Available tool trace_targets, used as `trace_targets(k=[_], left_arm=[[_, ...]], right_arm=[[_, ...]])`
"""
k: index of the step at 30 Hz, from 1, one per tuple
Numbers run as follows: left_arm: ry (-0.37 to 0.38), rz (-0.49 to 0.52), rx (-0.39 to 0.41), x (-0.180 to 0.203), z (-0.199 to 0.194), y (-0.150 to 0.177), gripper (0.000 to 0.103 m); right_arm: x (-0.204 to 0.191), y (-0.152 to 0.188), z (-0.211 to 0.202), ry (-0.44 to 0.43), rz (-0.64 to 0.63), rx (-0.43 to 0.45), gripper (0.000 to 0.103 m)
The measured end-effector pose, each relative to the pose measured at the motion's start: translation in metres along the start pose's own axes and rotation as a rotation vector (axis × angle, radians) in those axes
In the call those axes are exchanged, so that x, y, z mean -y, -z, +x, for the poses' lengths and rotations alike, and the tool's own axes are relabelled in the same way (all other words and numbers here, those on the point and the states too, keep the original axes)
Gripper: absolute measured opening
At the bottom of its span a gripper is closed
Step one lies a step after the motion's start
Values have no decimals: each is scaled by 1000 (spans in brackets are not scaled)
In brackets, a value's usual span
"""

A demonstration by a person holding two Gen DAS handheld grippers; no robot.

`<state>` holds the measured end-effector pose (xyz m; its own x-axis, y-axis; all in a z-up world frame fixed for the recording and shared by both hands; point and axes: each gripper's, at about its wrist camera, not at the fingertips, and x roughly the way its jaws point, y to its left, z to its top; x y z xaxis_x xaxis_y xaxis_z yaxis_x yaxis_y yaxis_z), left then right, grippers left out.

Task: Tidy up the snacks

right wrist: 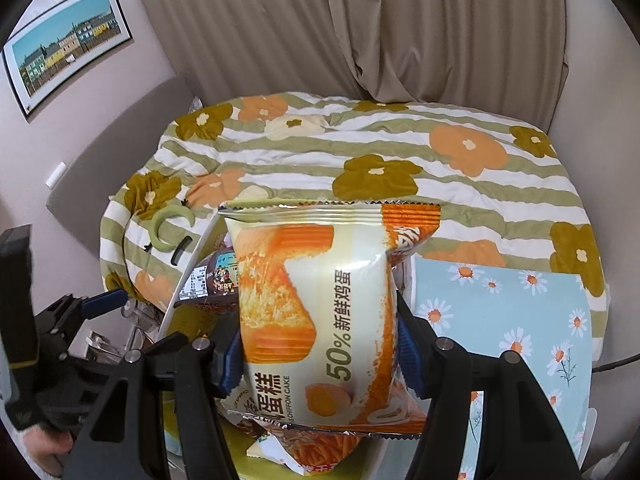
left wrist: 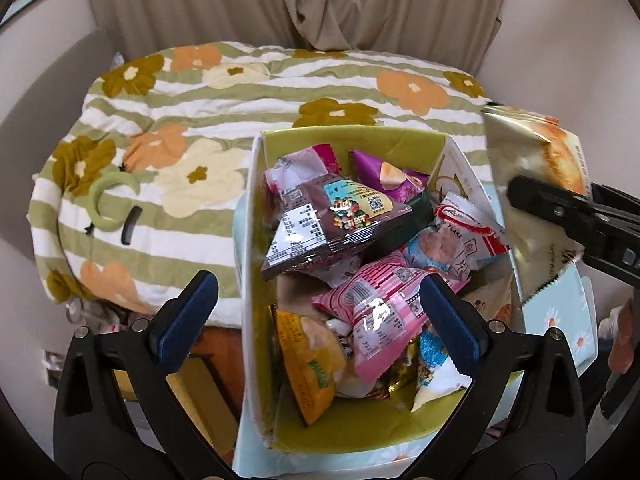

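Note:
A box with a green lining (left wrist: 344, 138) stands on the bed's edge, piled with snack packets. A brown packet (left wrist: 336, 224) lies on top, a pink one (left wrist: 372, 320) and a yellow one (left wrist: 308, 364) nearer me. My left gripper (left wrist: 318, 316) hangs open over the box with nothing between its blue pads. My right gripper (right wrist: 318, 356) is shut on a cream-and-orange chiffon cake packet (right wrist: 316, 292), held upright above the box's right side. The left wrist view shows that packet (left wrist: 536, 160) and the right gripper (left wrist: 520, 196) at its right edge.
A floral striped quilt (left wrist: 248, 92) covers the bed behind the box, with a green ring (left wrist: 108, 204) and a black comb (left wrist: 130, 226) on it. A blue daisy-print panel (right wrist: 500, 320) lies right of the box. Curtains and a framed picture (right wrist: 64, 52) are behind.

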<state>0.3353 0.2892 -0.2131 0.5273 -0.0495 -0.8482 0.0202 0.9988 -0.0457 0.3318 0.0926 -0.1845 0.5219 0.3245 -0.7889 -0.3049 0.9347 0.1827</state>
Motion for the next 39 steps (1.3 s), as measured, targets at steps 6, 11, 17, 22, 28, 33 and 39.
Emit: trace_targets(k=[6, 11, 17, 22, 28, 33, 39], left_arm=[[-24, 6, -10, -5, 5, 3, 100], [-37, -14, -18, -4, 6, 12, 100], [-73, -34, 7, 9, -15, 34, 100], [-86, -57, 44, 24, -46, 53, 100], [-88, -48, 138, 59, -106, 77, 100], [-63, -52, 243, 88, -159, 98, 101], [-46, -34, 356, 117, -207, 121, 102]], right_arm=[[-5, -3, 21, 8, 23, -32, 60], [-5, -3, 19, -6, 44, -1, 97], [0, 21, -5, -14, 50, 34, 97], [6, 41, -34, -29, 43, 54, 97], [14, 69, -91, -24, 25, 111, 97], [24, 94, -147, 38, 22, 181, 97], [36, 129, -205, 132, 15, 258, 98]])
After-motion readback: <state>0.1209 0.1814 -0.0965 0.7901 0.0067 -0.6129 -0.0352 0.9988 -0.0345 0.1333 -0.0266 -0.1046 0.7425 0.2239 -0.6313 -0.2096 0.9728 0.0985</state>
